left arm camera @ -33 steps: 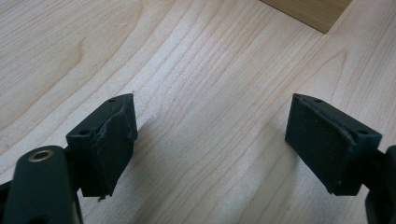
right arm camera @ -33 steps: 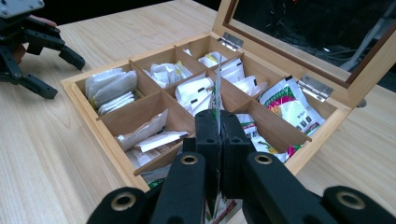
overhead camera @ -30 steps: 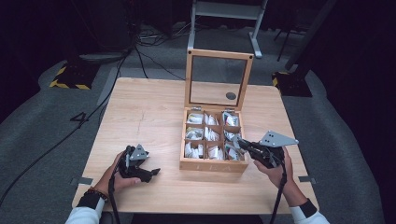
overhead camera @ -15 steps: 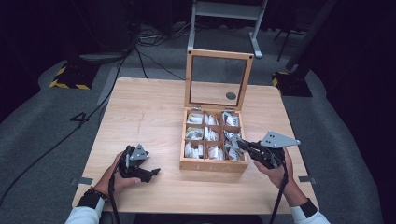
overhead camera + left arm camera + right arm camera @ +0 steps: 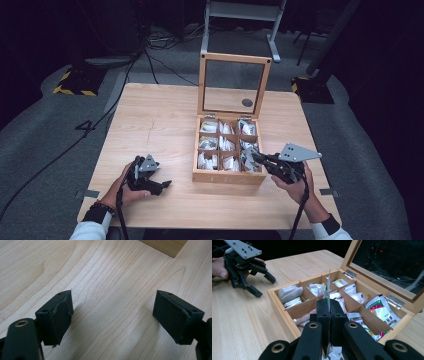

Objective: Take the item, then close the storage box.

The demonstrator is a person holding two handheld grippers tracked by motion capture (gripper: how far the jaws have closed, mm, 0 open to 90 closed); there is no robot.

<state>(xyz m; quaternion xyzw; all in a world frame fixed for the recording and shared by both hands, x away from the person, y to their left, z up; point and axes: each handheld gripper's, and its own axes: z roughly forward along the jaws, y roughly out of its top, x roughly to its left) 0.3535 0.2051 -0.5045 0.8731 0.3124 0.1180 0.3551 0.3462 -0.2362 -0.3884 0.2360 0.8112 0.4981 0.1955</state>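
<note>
A wooden box (image 5: 227,177) with several compartments of white sachets stands at the table's middle right, its glass lid (image 5: 234,84) upright. My right gripper (image 5: 255,157) hovers over the box's near right corner. In the right gripper view it (image 5: 329,305) is shut on a thin sachet (image 5: 327,290), which stands edge-on between the pads above the compartments. My left gripper (image 5: 162,186) rests on the table left of the box, held by a hand. Its jaws (image 5: 112,315) are wide open over bare wood with nothing between them. The right gripper view shows that left gripper (image 5: 263,286) open too.
The wooden table (image 5: 160,125) has bare room left of and behind the box. A small dark round mark (image 5: 247,102) lies behind the lid. Cables (image 5: 150,60) and a metal stand (image 5: 240,15) are on the grey floor beyond the table.
</note>
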